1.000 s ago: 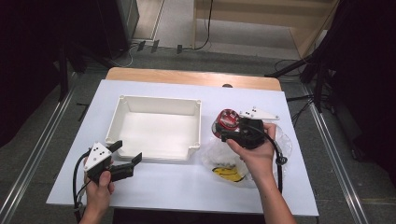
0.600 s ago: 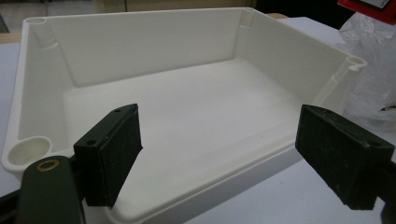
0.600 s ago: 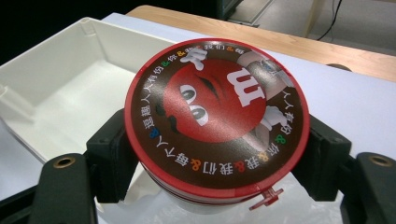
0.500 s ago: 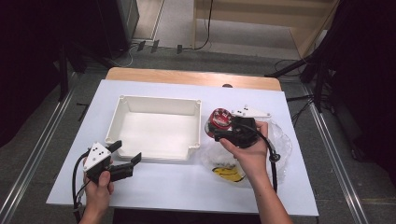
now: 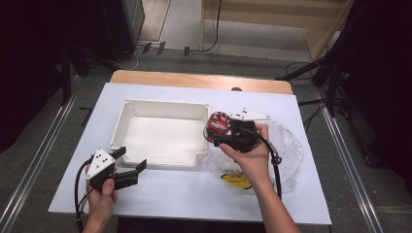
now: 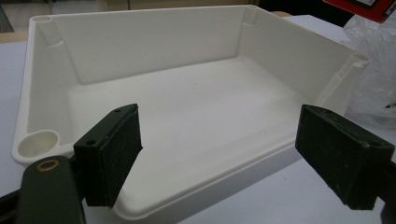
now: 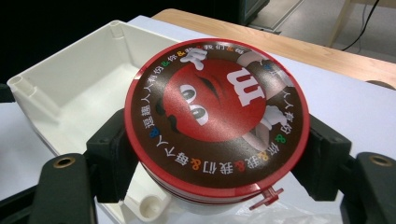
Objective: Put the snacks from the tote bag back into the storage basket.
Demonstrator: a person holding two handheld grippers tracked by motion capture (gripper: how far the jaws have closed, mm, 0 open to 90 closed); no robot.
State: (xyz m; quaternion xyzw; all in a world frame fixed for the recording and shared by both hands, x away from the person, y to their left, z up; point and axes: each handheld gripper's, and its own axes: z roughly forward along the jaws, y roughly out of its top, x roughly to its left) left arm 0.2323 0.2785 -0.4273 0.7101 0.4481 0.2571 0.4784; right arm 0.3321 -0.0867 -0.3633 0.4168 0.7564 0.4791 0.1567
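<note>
Step in hand: by the look of it, carrying the tub (image 7: 215, 119) to the tray (image 5: 163, 132) and setting it inside.
Right hand-held gripper (image 5: 219, 137): gripping the tub, one black jaw pressed against each side of it under the lid rim, as the right gripper view shows.
Tub: a round container with a red and brown printed lid, held off the bench (image 5: 194, 189) just beside the tray's right wall, near its front right corner. A small red tab sticks out at the lid's near edge.
Tray: white, rectangular and bare inside, lying on the bench between the two hands.
Left hand-held gripper (image 5: 130, 165): jaws wide apart with nothing between them, resting at the tray's near left corner and pointing into it.
Bag (image 5: 286, 150): clear plastic, crumpled under and behind the right hand, with a yellow item (image 5: 236, 180) inside it near the front edge.
Doing it well: lift the tub clear of the tray wall before crossing it, since the tub hangs close to the rim. Keep the lid level so the tub doesn't slip between the pads. Lower it until its base rests on the tray floor, and only then let go.
Watch for: the bag catching on the cable or dragging along.
Left hand's part: steady the tray if the tub knocks it.
</note>
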